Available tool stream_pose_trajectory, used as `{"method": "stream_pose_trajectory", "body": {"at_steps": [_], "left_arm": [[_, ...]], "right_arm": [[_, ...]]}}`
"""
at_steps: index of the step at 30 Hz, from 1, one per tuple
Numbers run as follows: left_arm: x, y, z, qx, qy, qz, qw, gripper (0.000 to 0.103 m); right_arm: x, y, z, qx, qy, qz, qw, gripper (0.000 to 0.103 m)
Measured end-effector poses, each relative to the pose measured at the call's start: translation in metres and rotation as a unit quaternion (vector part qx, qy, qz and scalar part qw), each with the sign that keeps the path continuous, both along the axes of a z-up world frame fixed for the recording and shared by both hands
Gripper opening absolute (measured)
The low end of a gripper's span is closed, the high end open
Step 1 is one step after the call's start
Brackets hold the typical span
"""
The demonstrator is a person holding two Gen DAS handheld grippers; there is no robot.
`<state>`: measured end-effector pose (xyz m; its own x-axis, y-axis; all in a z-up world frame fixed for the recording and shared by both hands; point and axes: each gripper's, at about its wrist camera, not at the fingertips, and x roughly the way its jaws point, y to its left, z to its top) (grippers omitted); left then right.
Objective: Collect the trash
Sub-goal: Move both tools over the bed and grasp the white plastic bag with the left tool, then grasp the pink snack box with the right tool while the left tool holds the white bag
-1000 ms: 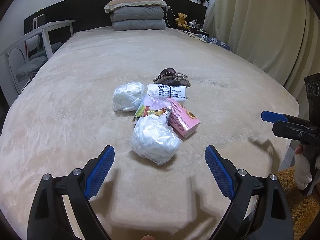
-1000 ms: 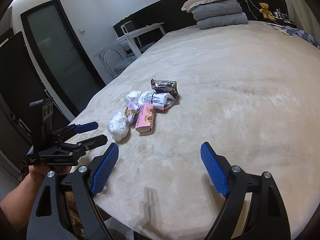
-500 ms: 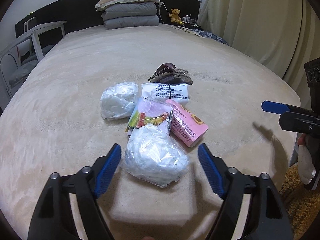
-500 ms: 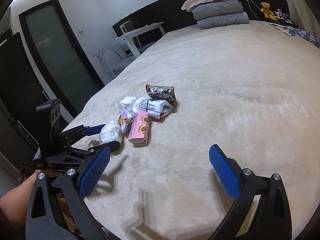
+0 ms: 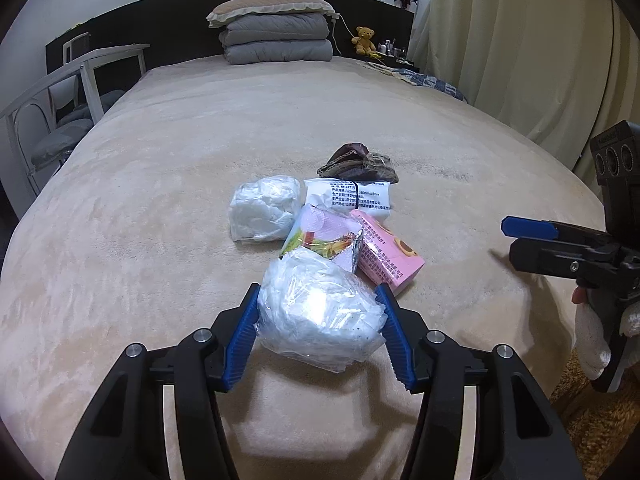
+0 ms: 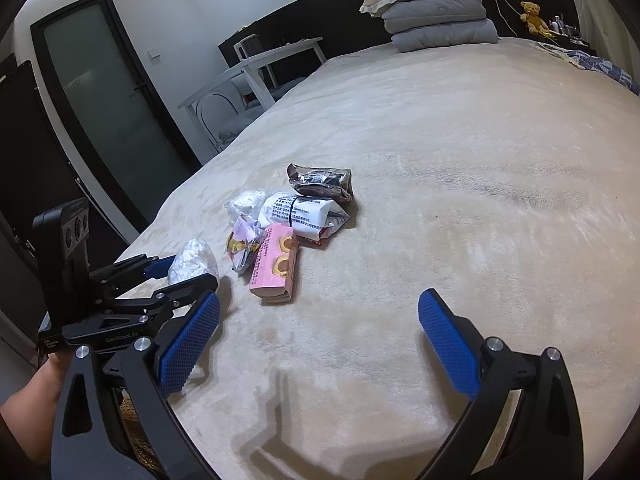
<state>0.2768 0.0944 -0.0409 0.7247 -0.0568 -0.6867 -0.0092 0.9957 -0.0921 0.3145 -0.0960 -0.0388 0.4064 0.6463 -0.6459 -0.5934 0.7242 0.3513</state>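
A small heap of trash lies on the beige bed (image 5: 160, 200). Nearest to me is a crumpled clear plastic bag (image 5: 320, 308); my left gripper (image 5: 318, 296) is closing on it, its blue pads pressing both sides. Behind it lie a colourful foil wrapper (image 5: 320, 236), a pink carton (image 5: 386, 256), a second white plastic wad (image 5: 264, 208), a white printed pack (image 5: 352, 196) and a dark brown wrapper (image 5: 356, 162). My right gripper (image 6: 320, 300) hovers open over bare blanket to the right of the heap, with nothing between its fingers. The right wrist view shows the left gripper (image 6: 192, 270) around the bag (image 6: 194, 258).
Folded grey quilts and a pillow (image 5: 276, 28) sit at the headboard, with a teddy bear (image 5: 364, 38) beside them. A white chair frame (image 5: 72, 88) stands left of the bed, a curtain (image 5: 520, 60) hangs on the right, and there is a dark door (image 6: 112, 100) beyond the foot corner.
My left gripper moved forward over the nearest plastic bag and its jaws came in from wide open to both sides of it. The right gripper drifted slightly toward the heap and stayed open.
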Motion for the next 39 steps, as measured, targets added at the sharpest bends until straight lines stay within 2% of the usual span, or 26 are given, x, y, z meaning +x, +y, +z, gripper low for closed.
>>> {"method": "stream_pose_trajectory", "body": {"at_steps": [7, 12, 16, 21, 24, 29, 30, 32, 33, 35, 37, 39], "left_arm": [[-0.019, 0.013, 0.013, -0.025, -0.019, 0.026, 0.9992, 0.055], [-0.029, 0.021, 0.016, -0.039, -0.023, 0.041, 0.9981, 0.055], [-0.036, 0.027, 0.018, -0.049, -0.029, 0.047, 0.9973, 0.055], [-0.039, 0.031, 0.019, -0.06, -0.031, 0.053, 0.9963, 0.055], [-0.04, 0.034, 0.019, -0.065, -0.032, 0.055, 0.9959, 0.055], [-0.039, 0.037, 0.019, -0.071, -0.036, 0.055, 0.9953, 0.055], [-0.039, 0.037, 0.019, -0.072, -0.036, 0.056, 0.9952, 0.055], [-0.04, 0.037, 0.019, -0.073, -0.037, 0.056, 0.9951, 0.055], [-0.039, 0.037, 0.019, -0.073, -0.037, 0.056, 0.995, 0.055], [-0.04, 0.037, 0.018, -0.073, -0.036, 0.056, 0.9952, 0.055], [-0.04, 0.036, 0.018, -0.071, -0.035, 0.054, 0.9953, 0.055], [-0.04, 0.035, 0.018, -0.071, -0.034, 0.053, 0.9955, 0.055]], "right_arm": [[0.002, 0.027, -0.005, -0.006, 0.008, 0.006, 1.0, 0.098], [0.005, 0.046, -0.009, -0.047, -0.013, -0.029, 0.998, 0.098], [0.01, 0.061, -0.018, -0.053, -0.003, -0.021, 0.998, 0.098], [0.014, 0.078, -0.025, -0.064, -0.012, -0.009, 0.998, 0.098], [0.019, 0.086, -0.031, -0.072, -0.006, -0.009, 0.997, 0.094], [0.022, 0.093, -0.036, -0.095, -0.007, -0.012, 0.995, 0.074], [0.022, 0.093, -0.036, -0.094, -0.007, -0.014, 0.995, 0.073], [0.024, 0.094, -0.037, -0.095, -0.005, -0.014, 0.995, 0.063], [0.024, 0.094, -0.037, -0.092, -0.002, -0.011, 0.996, 0.062], [0.023, 0.096, -0.037, -0.089, 0.002, 0.0, 0.996, 0.046], [0.021, 0.099, -0.037, -0.092, -0.002, 0.008, 0.996, 0.035], [0.019, 0.1, -0.037, -0.092, -0.004, 0.011, 0.996, 0.035]]}}
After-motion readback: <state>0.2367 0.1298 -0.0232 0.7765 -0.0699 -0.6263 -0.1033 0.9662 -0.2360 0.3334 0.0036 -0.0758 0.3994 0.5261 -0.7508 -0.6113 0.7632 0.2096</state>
